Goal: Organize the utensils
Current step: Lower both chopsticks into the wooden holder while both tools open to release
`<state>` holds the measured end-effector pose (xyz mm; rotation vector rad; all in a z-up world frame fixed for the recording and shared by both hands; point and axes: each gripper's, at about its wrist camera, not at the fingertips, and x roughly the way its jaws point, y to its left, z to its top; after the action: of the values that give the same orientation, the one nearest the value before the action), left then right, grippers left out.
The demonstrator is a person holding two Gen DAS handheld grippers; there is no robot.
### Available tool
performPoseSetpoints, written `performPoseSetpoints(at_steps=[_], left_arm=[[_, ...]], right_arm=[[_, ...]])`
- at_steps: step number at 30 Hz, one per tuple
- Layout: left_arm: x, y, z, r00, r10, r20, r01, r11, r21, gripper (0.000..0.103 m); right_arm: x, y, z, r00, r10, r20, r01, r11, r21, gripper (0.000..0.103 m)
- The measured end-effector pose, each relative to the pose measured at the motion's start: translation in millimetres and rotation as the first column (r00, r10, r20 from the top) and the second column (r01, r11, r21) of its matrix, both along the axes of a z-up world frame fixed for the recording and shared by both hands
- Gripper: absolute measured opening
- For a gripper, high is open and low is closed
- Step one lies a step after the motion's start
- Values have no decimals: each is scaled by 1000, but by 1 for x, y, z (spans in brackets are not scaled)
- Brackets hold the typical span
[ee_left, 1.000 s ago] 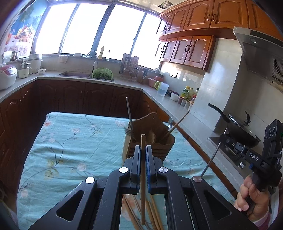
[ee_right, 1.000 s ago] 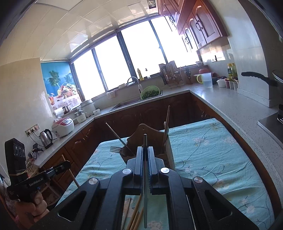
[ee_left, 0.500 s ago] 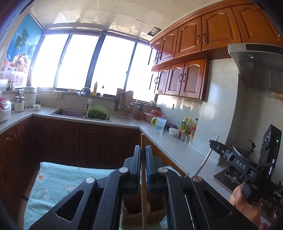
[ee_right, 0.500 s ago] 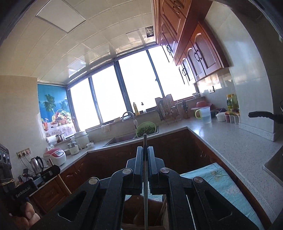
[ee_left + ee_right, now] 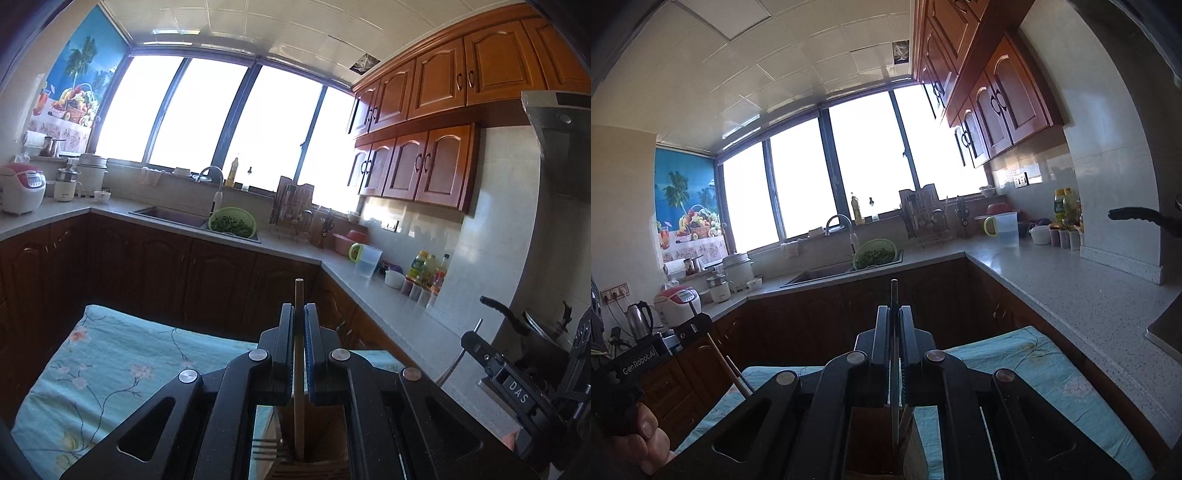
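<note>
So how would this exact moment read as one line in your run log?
left hand-held gripper: shut on wooden chopstick | right hand-held gripper: shut on metal utensil | both tips down in wooden holder

wooden holder mostly hidden, fork handle hidden

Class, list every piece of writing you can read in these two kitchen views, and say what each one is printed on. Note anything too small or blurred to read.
"DAS": white letters on the black body of the right gripper, seen from the left wrist view.
"GenRobot.AI": white letters on the black body of the left gripper, seen from the right wrist view.
Labels on the yellow-capped bottles by the wall: too small to read.
Panel on the rice cooker: too blurred to read.
</note>
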<state>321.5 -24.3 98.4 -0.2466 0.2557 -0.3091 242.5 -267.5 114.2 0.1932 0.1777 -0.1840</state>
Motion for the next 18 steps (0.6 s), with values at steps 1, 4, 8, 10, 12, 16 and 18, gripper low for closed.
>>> performPoseSetpoints(at_steps=[1, 4, 8, 10, 12, 16, 18], left_arm=[[0, -2, -5, 1000, -5, -12, 5, 1000, 7, 3], [0, -8, -18, 999, -22, -47, 23, 1000, 22, 3], [0, -10, -20, 998, -31, -57, 33, 998, 48, 4], [1, -6, -14, 998, -35, -60, 39, 998, 55, 4], [1, 4, -6, 997, -38, -70, 42, 998, 50, 4], [2, 14, 2, 996, -39, -85, 43, 998, 45, 5], [3, 17, 2, 995, -38, -88, 42, 998, 44, 5]], right_arm=[[-1, 0, -5, 1000, 0, -14, 0, 1000, 2, 4], [0, -1, -17, 998, 7, -58, -6, 1000, 14, 5], [3, -5, -28, 993, 7, -114, -4, 1000, 28, 6], [1, -8, -28, 993, 14, -120, -9, 999, 41, 6], [2, -7, -27, 991, 13, -131, -6, 999, 48, 6], [3, -7, -25, 990, 12, -142, -4, 999, 53, 6], [4, -8, -24, 989, 12, -148, -3, 998, 59, 6]])
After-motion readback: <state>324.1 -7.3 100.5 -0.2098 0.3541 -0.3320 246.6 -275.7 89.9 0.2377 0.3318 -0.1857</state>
